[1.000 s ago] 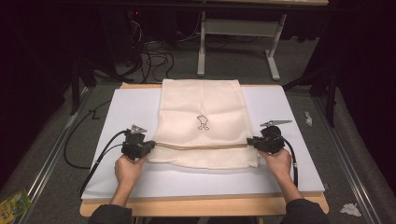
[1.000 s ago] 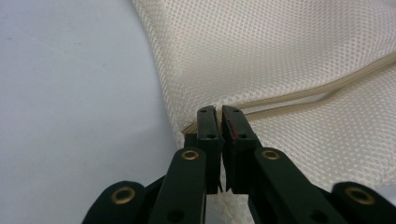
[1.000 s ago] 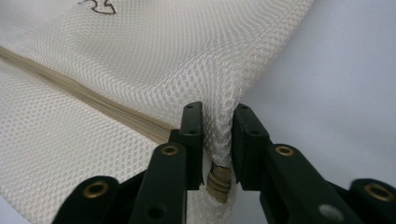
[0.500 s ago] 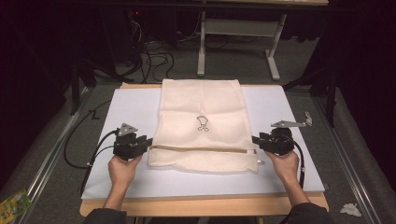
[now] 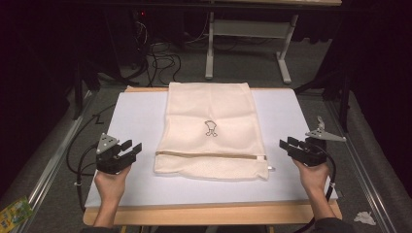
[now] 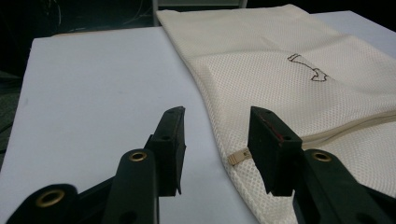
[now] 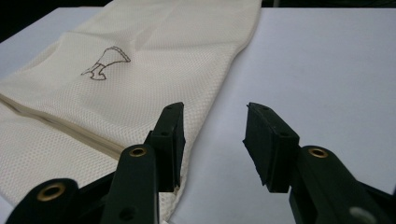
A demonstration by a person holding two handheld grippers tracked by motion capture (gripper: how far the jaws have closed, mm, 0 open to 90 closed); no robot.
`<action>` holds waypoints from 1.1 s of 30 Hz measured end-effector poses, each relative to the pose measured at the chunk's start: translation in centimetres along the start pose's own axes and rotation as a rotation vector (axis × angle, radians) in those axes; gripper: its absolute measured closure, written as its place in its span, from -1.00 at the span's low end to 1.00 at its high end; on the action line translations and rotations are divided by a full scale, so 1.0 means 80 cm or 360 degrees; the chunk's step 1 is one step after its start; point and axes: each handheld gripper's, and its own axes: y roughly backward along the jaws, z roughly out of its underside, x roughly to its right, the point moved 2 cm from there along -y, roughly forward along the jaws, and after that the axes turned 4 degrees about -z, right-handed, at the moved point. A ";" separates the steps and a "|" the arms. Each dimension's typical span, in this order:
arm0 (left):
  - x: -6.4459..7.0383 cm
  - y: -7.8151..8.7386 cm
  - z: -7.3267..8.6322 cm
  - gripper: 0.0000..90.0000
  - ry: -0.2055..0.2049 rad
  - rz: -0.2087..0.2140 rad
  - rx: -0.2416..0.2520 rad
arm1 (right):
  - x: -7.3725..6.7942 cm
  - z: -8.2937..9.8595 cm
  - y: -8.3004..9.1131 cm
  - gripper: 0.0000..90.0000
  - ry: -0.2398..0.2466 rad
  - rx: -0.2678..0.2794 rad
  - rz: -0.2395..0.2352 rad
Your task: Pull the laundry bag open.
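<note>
At the centre of the high view, the cream mesh laundry bag with a small dark embroidered figure (image 5: 210,131) lies flat on the white board that covers the table (image 5: 131,111). Its lower part is folded up, and the beige zipper line (image 5: 209,155) runs across it near the lower middle of the frame. The left gripper (image 5: 132,149) rests at the lower left, just beside the bag's edge but not touching it, and its fingers (image 6: 170,140) stand apart with nothing between them. The right gripper (image 5: 286,144) is at the lower right, also apart from the cloth, fingers (image 7: 268,142) apart and empty.

The work in hand seems to be folding the bag. To do the next fold well, I think both grippers should approach the two side edges at the same height, close on both layers of mesh together, and lift evenly, so the fold stays straight. The small zipper tab (image 6: 238,157) is better avoided, because the mesh may slip there.
</note>
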 end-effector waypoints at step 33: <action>-0.025 -0.059 0.047 0.15 0.0134 -0.0175 -0.0167 | 0.054 0.054 -0.016 0.26 -0.0136 -0.0021 0.0157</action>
